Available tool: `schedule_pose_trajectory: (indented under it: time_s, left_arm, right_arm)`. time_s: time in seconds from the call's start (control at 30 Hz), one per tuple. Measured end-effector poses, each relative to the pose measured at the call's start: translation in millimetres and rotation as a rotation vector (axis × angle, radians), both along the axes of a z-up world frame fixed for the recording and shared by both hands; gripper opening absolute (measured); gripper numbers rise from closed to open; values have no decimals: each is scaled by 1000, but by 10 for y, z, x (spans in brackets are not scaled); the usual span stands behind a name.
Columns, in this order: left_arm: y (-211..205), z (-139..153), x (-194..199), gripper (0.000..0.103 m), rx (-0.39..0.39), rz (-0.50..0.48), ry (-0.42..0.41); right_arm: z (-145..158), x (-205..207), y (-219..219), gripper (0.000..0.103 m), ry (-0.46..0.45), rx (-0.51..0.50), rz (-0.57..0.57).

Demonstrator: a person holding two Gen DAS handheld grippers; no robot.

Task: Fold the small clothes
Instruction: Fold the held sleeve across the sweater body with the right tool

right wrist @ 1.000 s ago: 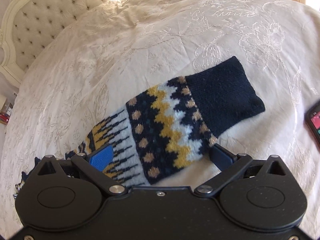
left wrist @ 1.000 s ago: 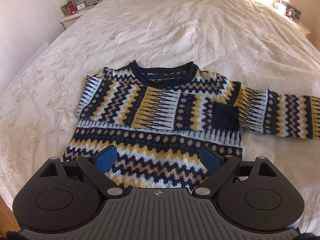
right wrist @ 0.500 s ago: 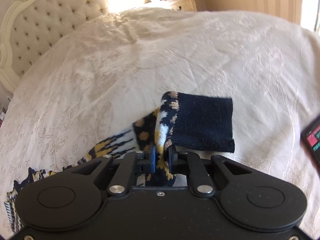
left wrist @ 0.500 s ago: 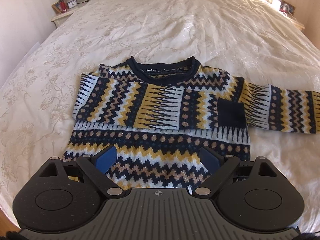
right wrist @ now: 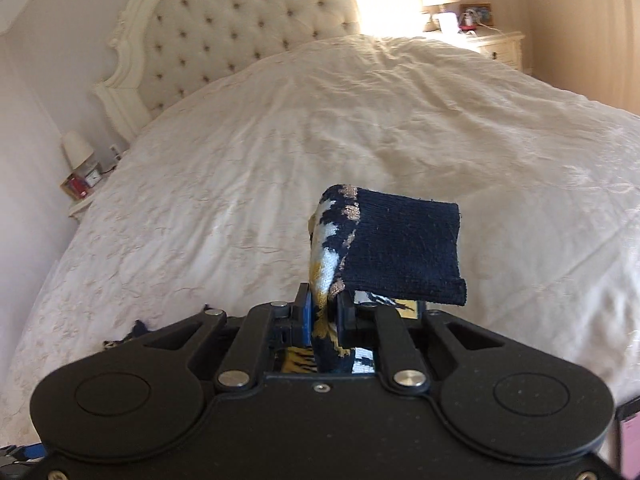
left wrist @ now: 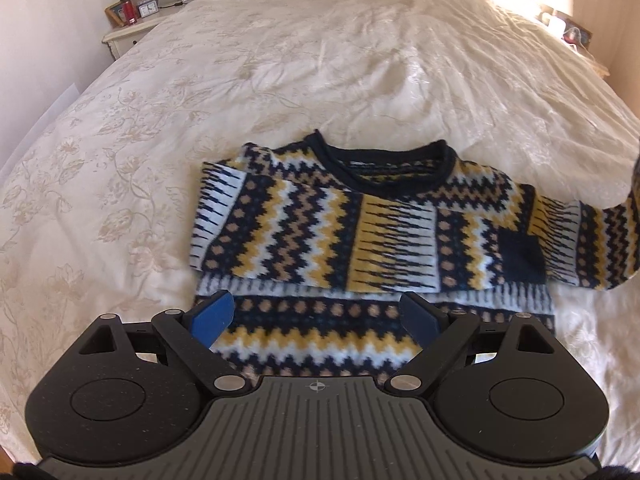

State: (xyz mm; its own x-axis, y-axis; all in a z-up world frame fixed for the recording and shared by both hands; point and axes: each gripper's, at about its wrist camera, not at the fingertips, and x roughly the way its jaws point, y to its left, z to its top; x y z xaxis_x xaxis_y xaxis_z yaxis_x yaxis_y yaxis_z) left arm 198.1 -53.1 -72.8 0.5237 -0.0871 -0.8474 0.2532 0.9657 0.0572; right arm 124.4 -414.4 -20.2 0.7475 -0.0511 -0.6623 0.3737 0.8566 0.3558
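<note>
A small zigzag-patterned sweater (left wrist: pixel 360 248) in navy, yellow, white and tan lies flat on the cream bedspread (left wrist: pixel 280 60). Its left sleeve is folded across the chest, with the navy cuff (left wrist: pixel 520 258) near the right side. My left gripper (left wrist: pixel 318 314) hovers open over the sweater's lower hem, nothing between its blue pads. The right sleeve (left wrist: pixel 600 240) rises off the bed toward the right edge of the left wrist view. My right gripper (right wrist: pixel 324 312) is shut on that sleeve just behind its navy cuff (right wrist: pixel 400 256), which hangs over the fingers above the bed.
A tufted cream headboard (right wrist: pixel 224 40) stands at the far end of the bed. A nightstand with lamp, clock and frame (left wrist: pixel 132 20) sits at one side, another nightstand (right wrist: pixel 492 40) at the other. A phone edge (right wrist: pixel 628 436) shows at lower right.
My right gripper shut on the sleeve near its cuff and lifted it off the bed, swinging toward the headboard. My left gripper slid sideways over the sweater, still open.
</note>
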Motion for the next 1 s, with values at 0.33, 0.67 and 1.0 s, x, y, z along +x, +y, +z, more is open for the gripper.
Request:
schedule_pose_trajectory:
  time_s: [0.33,0.67,1.0]
  left_arm:
    - [571,-87,325,90,16,2,13]
    - [947,-185,654,90,2,2,47]
    - [995,-299,891,90,-52,25,81]
  right_arm:
    - [-385,662,1206,20,30,38,193]
    - [-848,977,2021,24,138,3,296]
    - [-1051,1066,2526,53,148,-12,463]
